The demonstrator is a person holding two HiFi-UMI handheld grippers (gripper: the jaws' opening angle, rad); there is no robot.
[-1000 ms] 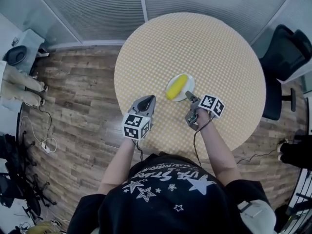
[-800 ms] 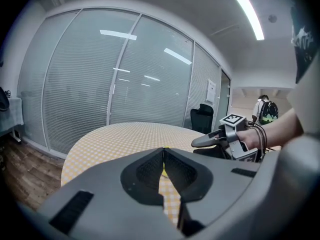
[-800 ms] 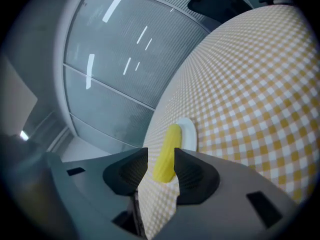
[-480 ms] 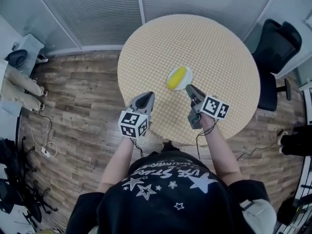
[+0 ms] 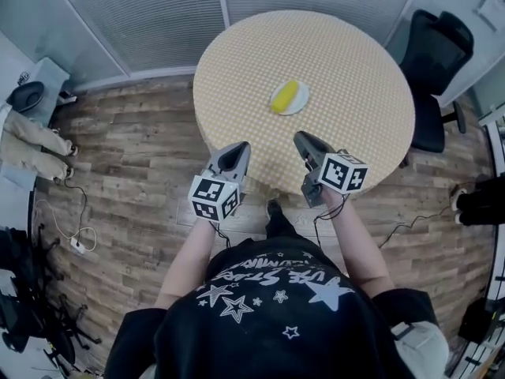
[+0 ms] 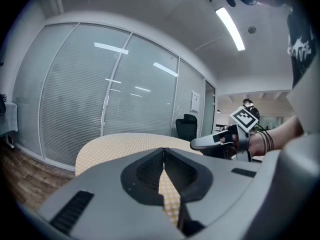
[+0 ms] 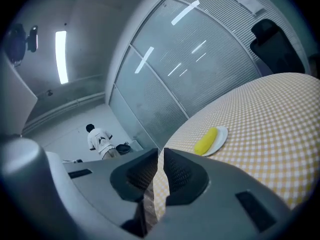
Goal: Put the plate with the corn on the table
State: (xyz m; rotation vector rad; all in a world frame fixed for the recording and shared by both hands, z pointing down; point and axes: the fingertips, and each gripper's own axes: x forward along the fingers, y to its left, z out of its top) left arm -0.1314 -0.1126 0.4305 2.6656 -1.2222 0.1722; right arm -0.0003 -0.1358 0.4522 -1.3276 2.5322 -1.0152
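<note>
A white plate (image 5: 299, 101) with a yellow corn cob (image 5: 285, 96) on it rests on the round checkered table (image 5: 347, 61), left of its middle. Both grippers hang at the table's near edge, well back from the plate. The left gripper (image 5: 237, 149) is shut and empty, its tips meeting (image 6: 163, 151). The right gripper (image 5: 303, 141) is closing, with a thin slit still between its tips (image 7: 161, 152) and nothing in it. In the right gripper view the plate (image 7: 219, 137) and corn (image 7: 205, 140) lie ahead on the table (image 7: 270, 114). The left gripper view shows the right gripper (image 6: 201, 144).
A black office chair (image 5: 435, 54) stands at the table's right side. A glass partition with blinds (image 5: 158, 14) runs behind the table. A person's legs (image 5: 31, 140) are at the left edge, and cables (image 5: 75, 239) lie on the wood floor. A person (image 7: 101, 140) stands far off.
Both grippers have drawn back from the plate to the table's near edge, and the head view has backed away. The right jaws have narrowed. The plate stays on the table.
</note>
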